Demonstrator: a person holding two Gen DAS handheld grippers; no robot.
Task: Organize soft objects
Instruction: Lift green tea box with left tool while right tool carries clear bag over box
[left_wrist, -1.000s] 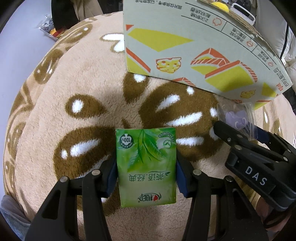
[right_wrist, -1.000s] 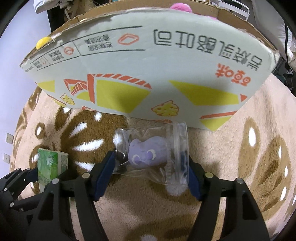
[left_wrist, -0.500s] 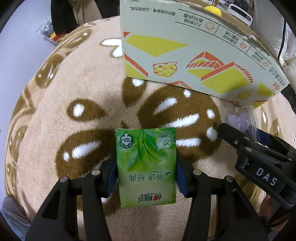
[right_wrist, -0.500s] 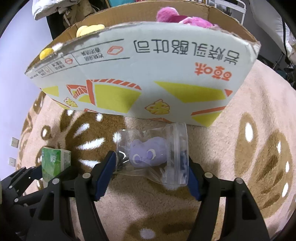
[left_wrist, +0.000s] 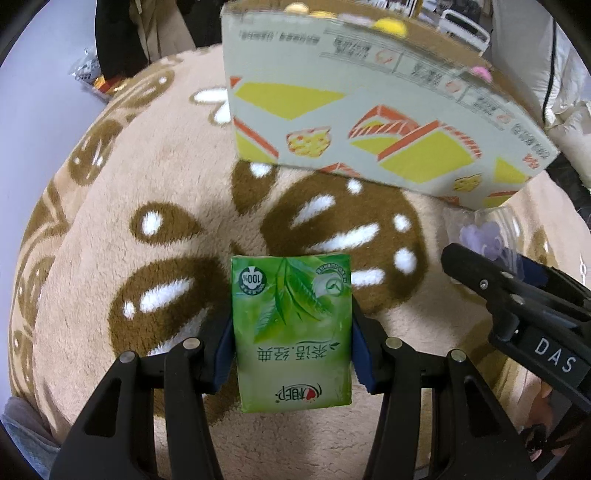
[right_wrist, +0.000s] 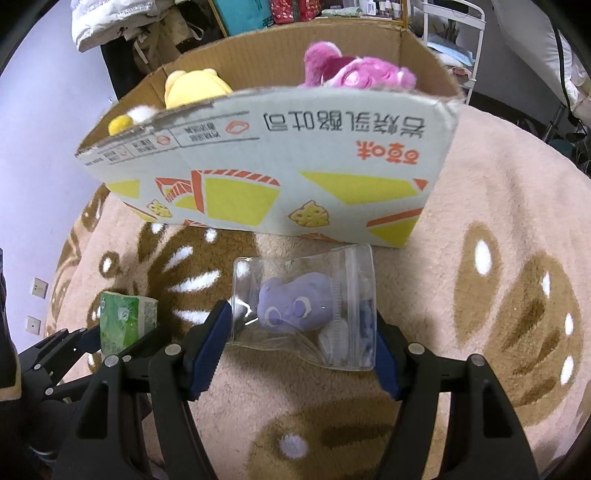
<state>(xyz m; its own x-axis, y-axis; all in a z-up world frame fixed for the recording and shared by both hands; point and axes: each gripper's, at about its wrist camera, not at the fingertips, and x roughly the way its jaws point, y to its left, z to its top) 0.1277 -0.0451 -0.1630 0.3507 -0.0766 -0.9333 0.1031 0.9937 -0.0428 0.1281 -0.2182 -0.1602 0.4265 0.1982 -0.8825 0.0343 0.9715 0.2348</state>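
Note:
My left gripper (left_wrist: 291, 339) is shut on a green tissue pack (left_wrist: 291, 332) and holds it above the beige rug; the pack also shows in the right wrist view (right_wrist: 127, 323). My right gripper (right_wrist: 301, 328) is shut on a clear zip bag (right_wrist: 306, 306) with a purple plush toy (right_wrist: 295, 308) inside. Both are raised in front of an open cardboard box (right_wrist: 277, 177), also in the left wrist view (left_wrist: 369, 122). In the box lie a yellow plush (right_wrist: 195, 88) and a pink plush (right_wrist: 354, 74).
A beige rug with brown flower patterns (right_wrist: 517, 258) covers the floor around the box. Clothes and packets (left_wrist: 92, 74) lie at the rug's far left edge. A white rack (right_wrist: 454, 22) and shelves stand behind the box.
Both grippers have risen with their objects, so the box's open top and the plush toys inside have come into the right wrist view. The box looks lower and farther in both views.

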